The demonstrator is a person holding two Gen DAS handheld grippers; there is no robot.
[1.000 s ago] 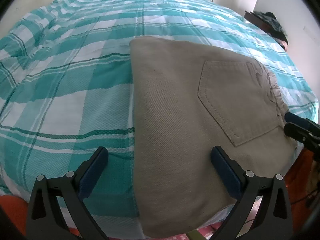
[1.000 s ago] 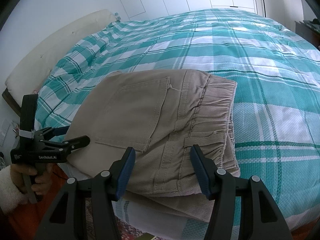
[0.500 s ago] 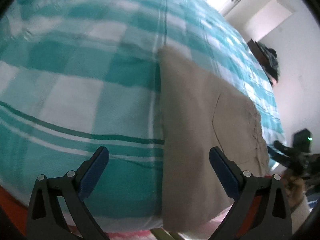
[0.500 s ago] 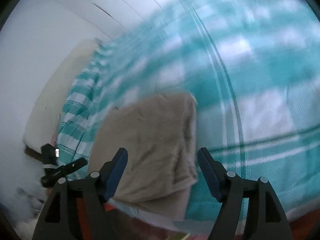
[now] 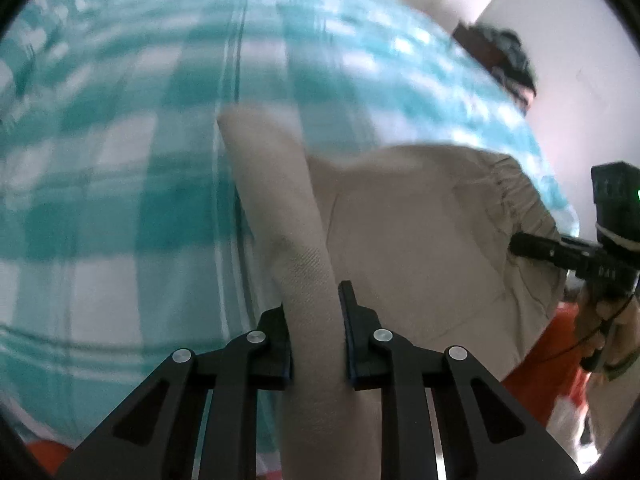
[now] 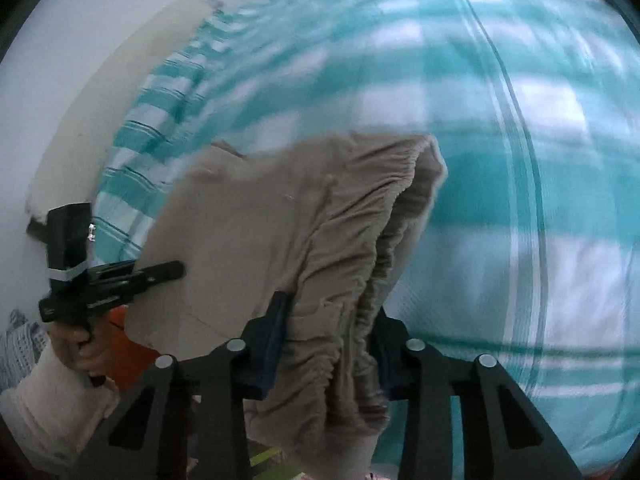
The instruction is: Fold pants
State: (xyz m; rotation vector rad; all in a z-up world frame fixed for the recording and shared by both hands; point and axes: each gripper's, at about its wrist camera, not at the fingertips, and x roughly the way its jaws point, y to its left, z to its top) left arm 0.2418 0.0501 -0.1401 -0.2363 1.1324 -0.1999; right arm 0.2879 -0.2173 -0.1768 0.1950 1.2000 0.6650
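The folded beige pants (image 5: 408, 240) lie at the near edge of the bed, with the near edge lifted. My left gripper (image 5: 316, 312) is shut on the folded left edge of the pants. My right gripper (image 6: 328, 332) is shut on the gathered elastic waistband (image 6: 352, 248) at the right edge. The pants also show in the right wrist view (image 6: 256, 216). Each gripper shows in the other's view: the right one (image 5: 560, 256) at the pants' right side, the left one (image 6: 120, 276) at their left side. Both views are motion-blurred.
The teal and white checked bedspread (image 5: 120, 160) covers the bed and fills the far side (image 6: 520, 140). A cream headboard or pillow (image 6: 100, 92) is at the far left. A dark dresser with clutter (image 5: 504, 56) stands by the white wall. Orange floor (image 5: 552, 344) lies below.
Both grippers went from open, before the pants, to shut on the pants' near edge, left on the fold and right on the waistband. The fabric has risen off the bed.
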